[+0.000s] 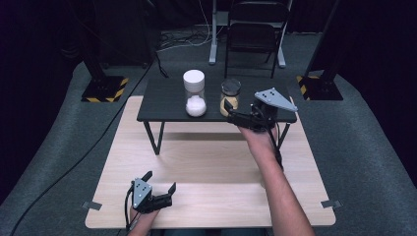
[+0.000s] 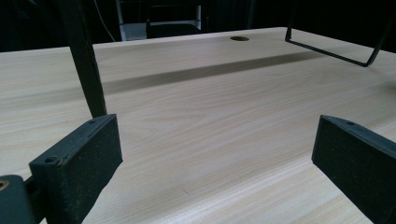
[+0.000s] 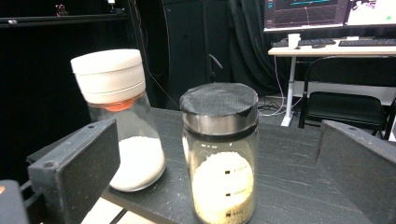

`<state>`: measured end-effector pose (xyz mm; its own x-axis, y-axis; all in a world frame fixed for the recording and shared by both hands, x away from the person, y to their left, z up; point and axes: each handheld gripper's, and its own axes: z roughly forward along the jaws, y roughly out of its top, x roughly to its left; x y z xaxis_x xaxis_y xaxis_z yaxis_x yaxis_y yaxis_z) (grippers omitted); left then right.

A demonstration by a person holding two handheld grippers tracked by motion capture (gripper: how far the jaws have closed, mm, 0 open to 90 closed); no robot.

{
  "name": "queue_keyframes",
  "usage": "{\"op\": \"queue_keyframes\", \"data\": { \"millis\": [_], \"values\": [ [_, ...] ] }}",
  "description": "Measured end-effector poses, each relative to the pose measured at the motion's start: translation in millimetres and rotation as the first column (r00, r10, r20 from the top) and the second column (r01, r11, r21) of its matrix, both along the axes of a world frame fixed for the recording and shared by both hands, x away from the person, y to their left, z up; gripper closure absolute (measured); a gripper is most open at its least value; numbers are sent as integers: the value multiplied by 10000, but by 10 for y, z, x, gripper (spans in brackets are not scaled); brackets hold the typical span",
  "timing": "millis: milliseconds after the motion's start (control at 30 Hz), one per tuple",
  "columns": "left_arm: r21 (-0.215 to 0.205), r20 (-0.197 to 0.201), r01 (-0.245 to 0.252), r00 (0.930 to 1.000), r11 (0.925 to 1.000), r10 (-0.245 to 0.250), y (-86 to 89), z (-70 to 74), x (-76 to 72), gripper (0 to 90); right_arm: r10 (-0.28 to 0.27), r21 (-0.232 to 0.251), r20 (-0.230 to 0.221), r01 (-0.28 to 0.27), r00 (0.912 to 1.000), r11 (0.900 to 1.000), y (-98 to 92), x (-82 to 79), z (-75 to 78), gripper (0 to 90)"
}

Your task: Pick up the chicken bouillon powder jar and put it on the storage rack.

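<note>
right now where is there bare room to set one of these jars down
The wooden table is bare between the left tongs and the small black table. That table's left end, beside the white-lidded jar, is free. Its right end is crowded: dark-lidded jar and right tongs.

The right claw [image 1: 230,111] is raised at the front edge of the small black table [image 1: 167,101], jaws apart, just short of the dark-lidded jar [image 1: 230,96] of yellowish grains. Beyond that jar, to the claw's left, stands the white-capped jar [image 1: 194,92]. The left claw [image 1: 160,182], well back, rests spread open on the pale wooden table [image 1: 211,162].
</note>
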<state>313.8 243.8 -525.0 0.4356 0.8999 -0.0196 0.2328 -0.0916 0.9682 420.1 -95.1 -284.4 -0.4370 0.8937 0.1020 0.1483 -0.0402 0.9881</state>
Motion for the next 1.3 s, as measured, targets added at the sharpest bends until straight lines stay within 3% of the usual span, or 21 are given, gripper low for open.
{"op": "queue_keyframes", "data": {
  "millis": [500,800,1300],
  "values": [
    [30,93,12,10000,10000,-13,-7,-2,-8,12,408,45,12,-408,9992,9992,16,-264,-70,0],
    [77,143,9,9999,10000,-10,-12,-2,-14,12,575,90,247,-577,9980,9983,4,-384,-79,0],
    [95,123,-28,9999,10000,26,-16,-2,-12,12,619,331,289,-629,9977,9975,-193,-569,-189,0]
  ]
}}
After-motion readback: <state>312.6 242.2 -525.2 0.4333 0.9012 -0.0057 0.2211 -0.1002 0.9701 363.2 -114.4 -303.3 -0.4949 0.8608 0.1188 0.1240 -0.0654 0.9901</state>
